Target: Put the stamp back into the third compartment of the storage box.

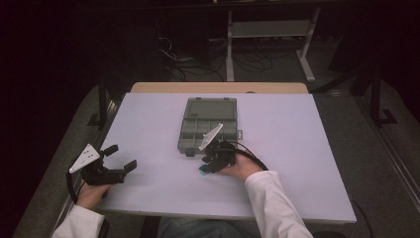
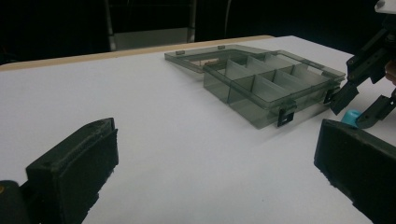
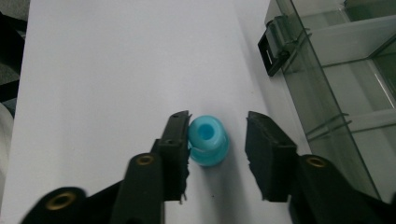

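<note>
Fingers of the right gripper [image 3: 215, 144] are seen parted around a small blue plastic piece [image 3: 208, 140] that stands on the white table [image 1: 148, 124]. In the right gripper view, one finger [image 3: 175, 149] is pressed against the piece's side, while a gap is left between the piece and the other finger; the piece is therefore straddled but not clamped. A round hollow is shown in the top of the piece. In the high view, the same gripper [image 1: 210, 166] is held by the person's right hand [image 1: 242, 167] just in front of the near edge of a smoky transparent organiser box [image 1: 208, 126], and the blue piece [image 1: 203, 169] is glimpsed at its tip.

The box is placed near the middle of the table with its lid laid open flat on the far side. Its compartments, separated by dividers, are visible in the left gripper view [image 2: 266, 86], and a dark latch [image 3: 273, 51] is seen on its front wall.

The left gripper [image 1: 120, 157] is held near the table's left front edge, well apart from the box. Its fingers [image 2: 77, 168] are spread wide, and nothing is held between them.
</note>
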